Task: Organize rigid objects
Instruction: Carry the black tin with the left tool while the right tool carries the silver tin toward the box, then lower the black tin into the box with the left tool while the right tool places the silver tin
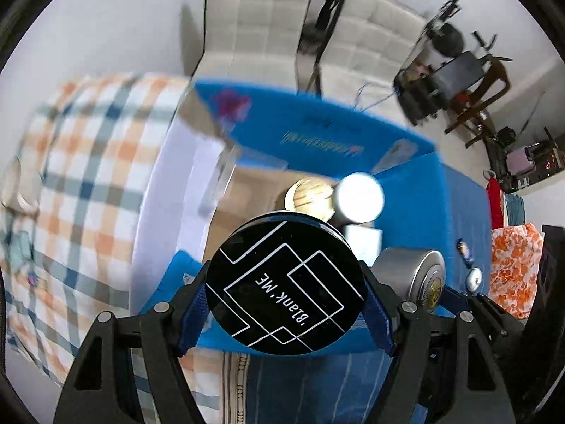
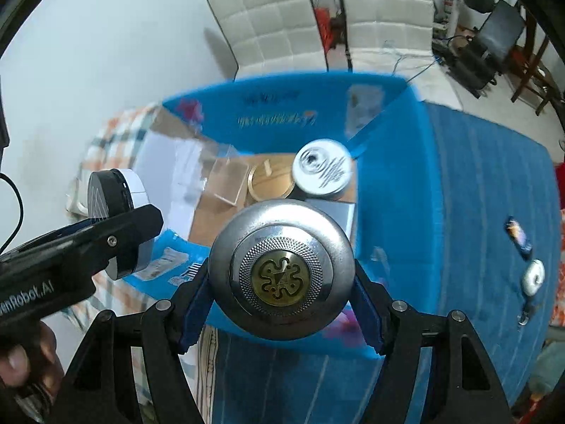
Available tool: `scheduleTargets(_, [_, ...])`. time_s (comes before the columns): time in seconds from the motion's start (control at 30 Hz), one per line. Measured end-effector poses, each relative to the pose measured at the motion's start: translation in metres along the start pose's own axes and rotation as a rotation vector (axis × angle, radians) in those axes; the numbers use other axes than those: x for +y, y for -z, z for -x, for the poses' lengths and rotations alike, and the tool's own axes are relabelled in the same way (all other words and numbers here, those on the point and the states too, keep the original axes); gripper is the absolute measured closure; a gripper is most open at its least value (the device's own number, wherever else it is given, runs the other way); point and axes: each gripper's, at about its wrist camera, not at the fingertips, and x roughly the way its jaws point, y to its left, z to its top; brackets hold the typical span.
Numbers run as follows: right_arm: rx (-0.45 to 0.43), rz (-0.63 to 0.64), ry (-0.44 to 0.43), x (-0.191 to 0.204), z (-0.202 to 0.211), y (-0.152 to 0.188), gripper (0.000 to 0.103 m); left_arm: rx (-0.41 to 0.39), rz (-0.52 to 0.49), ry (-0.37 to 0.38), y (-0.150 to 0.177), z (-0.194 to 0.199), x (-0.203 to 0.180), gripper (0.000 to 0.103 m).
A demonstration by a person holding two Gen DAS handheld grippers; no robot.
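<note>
My left gripper [image 1: 284,291] is shut on a round black tin [image 1: 284,284] with white lines and the words "Blank.ME". My right gripper [image 2: 280,289] is shut on a round silver tin [image 2: 281,268] with a brass emblem; the same silver tin [image 1: 411,274] shows at the right of the left wrist view. Both tins hang over the near edge of an open blue cardboard box [image 2: 385,134]. Inside the box lie a gold-lidded tin [image 2: 270,180], a white patterned round tin [image 2: 323,169] and a clear plastic piece [image 2: 227,180]. The left gripper with its tin [image 2: 113,212] appears at the left of the right wrist view.
The box stands on a blue striped cloth [image 2: 491,194] beside an orange and blue checked cloth [image 1: 84,162]. Two small items, a dark badge [image 2: 517,235] and a silver disc [image 2: 533,277], lie on the blue cloth at right. White padded chairs [image 2: 275,21] stand behind.
</note>
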Motion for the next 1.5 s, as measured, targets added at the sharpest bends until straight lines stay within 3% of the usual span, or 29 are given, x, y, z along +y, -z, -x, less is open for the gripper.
scheduleTargets(0.33, [0.106,0.009,0.023,0.004,-0.093,-0.023,0.03,0.176,0.022,0.02,-0.02,-0.078,0.028,0.029])
scheduleTargets(0.53, [0.106,0.022,0.039,0.01,-0.11,-0.037,0.029,0.232,0.026,0.026,-0.023,-0.1,0.03,0.029])
scheduleTargets(0.8, [0.171,0.075,0.069,0.02,-0.134,-0.041,0.029,0.277,0.036,0.008,-0.019,-0.11,0.043,0.029])
scheduleTargets(0.97, [0.24,0.034,0.056,0.013,-0.149,-0.039,0.029,0.311,0.046,0.007,-0.017,-0.111,0.046,0.029])
scheduleTargets(1.13, [0.242,0.055,0.07,0.017,-0.151,-0.029,0.028,0.331,0.053,0.01,-0.007,-0.107,0.056,0.029])
scheduleTargets(1.3, [0.239,0.067,0.071,0.019,-0.145,-0.019,0.016,0.317,0.065,0.004,0.002,-0.091,0.057,0.028])
scheduleTargets(1.33, [0.23,0.071,0.084,0.018,-0.14,-0.02,0.01,0.307,0.064,0.009,0.004,-0.087,0.058,0.024])
scheduleTargets(1.43, [0.212,0.067,0.086,0.012,-0.13,-0.018,0.01,0.298,0.061,0.023,0.001,-0.072,0.049,0.004])
scheduleTargets(1.5, [0.2,0.063,0.096,0.007,-0.124,-0.017,0.01,0.279,0.048,0.002,0.006,-0.064,0.042,0.0])
